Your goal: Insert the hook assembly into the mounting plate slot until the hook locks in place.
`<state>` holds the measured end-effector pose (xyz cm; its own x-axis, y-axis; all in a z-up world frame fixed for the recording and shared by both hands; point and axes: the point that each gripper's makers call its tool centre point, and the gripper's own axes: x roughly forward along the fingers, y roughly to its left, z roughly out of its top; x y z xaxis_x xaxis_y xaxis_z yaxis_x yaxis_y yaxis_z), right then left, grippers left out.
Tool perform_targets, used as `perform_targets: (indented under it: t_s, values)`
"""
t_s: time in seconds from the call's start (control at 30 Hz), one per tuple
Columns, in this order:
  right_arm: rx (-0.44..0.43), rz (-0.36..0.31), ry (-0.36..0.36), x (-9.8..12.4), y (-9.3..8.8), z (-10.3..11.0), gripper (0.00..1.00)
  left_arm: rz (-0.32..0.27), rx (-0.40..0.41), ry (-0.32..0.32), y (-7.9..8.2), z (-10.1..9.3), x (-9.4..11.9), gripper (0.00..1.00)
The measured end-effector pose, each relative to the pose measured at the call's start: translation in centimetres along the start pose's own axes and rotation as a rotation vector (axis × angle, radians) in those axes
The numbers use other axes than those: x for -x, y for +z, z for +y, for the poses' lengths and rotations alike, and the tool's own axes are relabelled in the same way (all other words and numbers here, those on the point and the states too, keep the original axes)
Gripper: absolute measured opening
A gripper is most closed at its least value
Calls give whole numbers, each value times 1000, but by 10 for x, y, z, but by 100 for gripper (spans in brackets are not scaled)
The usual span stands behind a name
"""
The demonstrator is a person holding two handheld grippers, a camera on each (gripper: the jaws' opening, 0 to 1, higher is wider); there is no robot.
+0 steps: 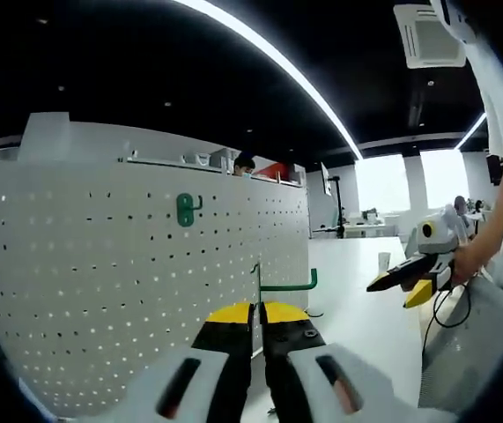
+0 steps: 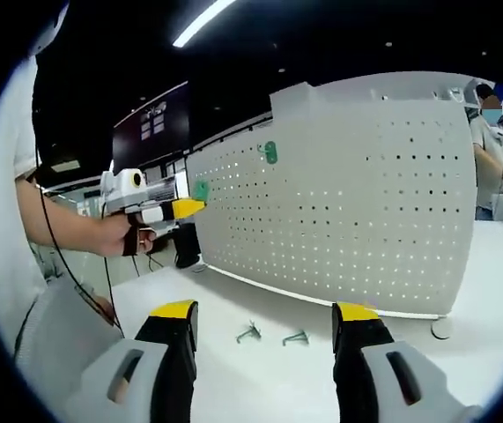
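Observation:
A white pegboard mounting plate (image 1: 101,256) (image 2: 366,203) stands upright on the table. One green hook (image 1: 186,210) (image 2: 269,152) hangs high on it. My left gripper (image 1: 255,310) is shut on a second green hook (image 1: 288,285), whose thin rod rises between the yellow tips and bends right, close to the board's end. In the right gripper view that gripper (image 2: 188,207) is held near the board's left end, with the green hook (image 2: 200,189) at its tip. My right gripper (image 2: 265,310) is open with nothing between its fingers, and it hovers off to the side (image 1: 401,288).
Two loose metal hooks (image 2: 249,332) (image 2: 296,337) lie on the white table (image 2: 251,300) in front of the board. A small round disc (image 2: 441,329) rests by the board's right foot. A person (image 2: 489,132) stands behind the board. A cable (image 1: 449,313) trails from the right gripper.

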<state>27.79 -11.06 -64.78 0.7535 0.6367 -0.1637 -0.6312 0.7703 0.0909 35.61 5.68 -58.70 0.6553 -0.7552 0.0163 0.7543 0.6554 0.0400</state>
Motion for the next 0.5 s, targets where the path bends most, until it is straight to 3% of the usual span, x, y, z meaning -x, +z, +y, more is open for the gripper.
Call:
perform_targets:
  t_s: [0.5]
  values:
    - [18, -52, 11, -14, 23, 9, 58, 2, 19, 1, 0, -7, -2, 3]
